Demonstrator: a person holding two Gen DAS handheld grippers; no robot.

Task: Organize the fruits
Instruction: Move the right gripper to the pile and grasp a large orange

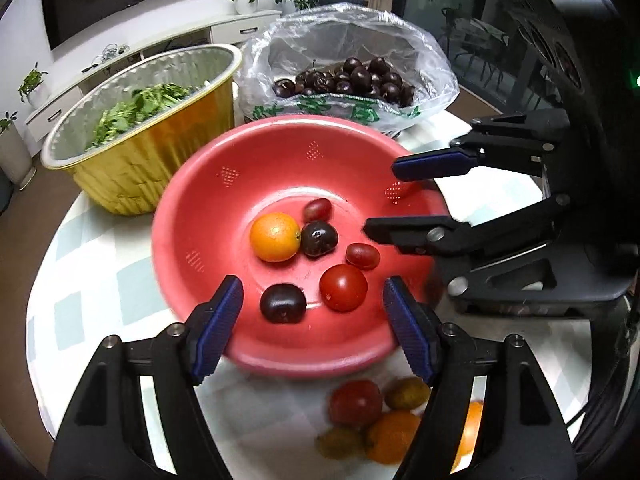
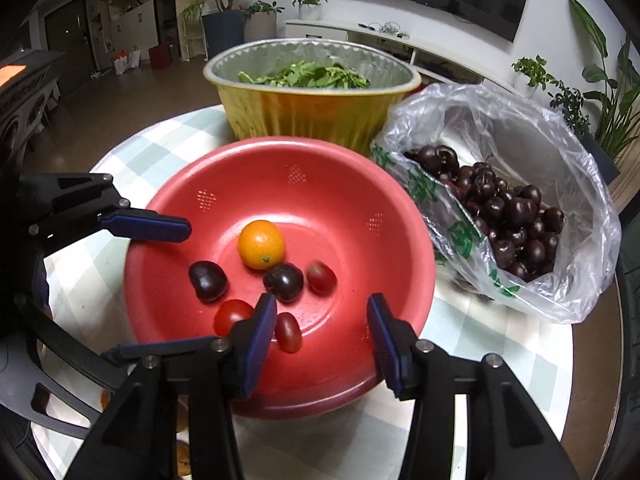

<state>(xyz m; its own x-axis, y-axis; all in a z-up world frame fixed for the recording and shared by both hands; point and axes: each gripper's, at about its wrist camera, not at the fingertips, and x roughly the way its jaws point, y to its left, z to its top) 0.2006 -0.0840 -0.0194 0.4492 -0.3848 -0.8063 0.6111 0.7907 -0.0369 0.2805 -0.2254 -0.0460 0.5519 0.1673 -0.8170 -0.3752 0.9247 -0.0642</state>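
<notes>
A red bowl (image 1: 192, 184) (image 2: 400, 216) holds an orange (image 1: 275, 237) (image 2: 261, 244), two dark cherries (image 1: 319, 239) (image 1: 283, 303), a round tomato (image 1: 343, 287) and two small oval tomatoes (image 1: 362, 256) (image 1: 317, 209). My left gripper (image 1: 314, 300) hovers open over the bowl's near side, nothing between its pads. My right gripper (image 2: 322, 312) (image 1: 384, 202) is open over the bowl's right part. An oval tomato (image 2: 288, 332) lies in the bowl just beside its left pad (image 2: 260, 340), not gripped.
Loose fruit lies on the checked tablecloth in front of the bowl: a tomato (image 1: 355, 402), greenish fruit (image 1: 407, 392) and oranges (image 1: 390, 436). A plastic bag of dark cherries (image 1: 348, 80) (image 2: 516, 216) and a gold foil tub of greens (image 1: 140, 160) (image 2: 312, 112) stand behind.
</notes>
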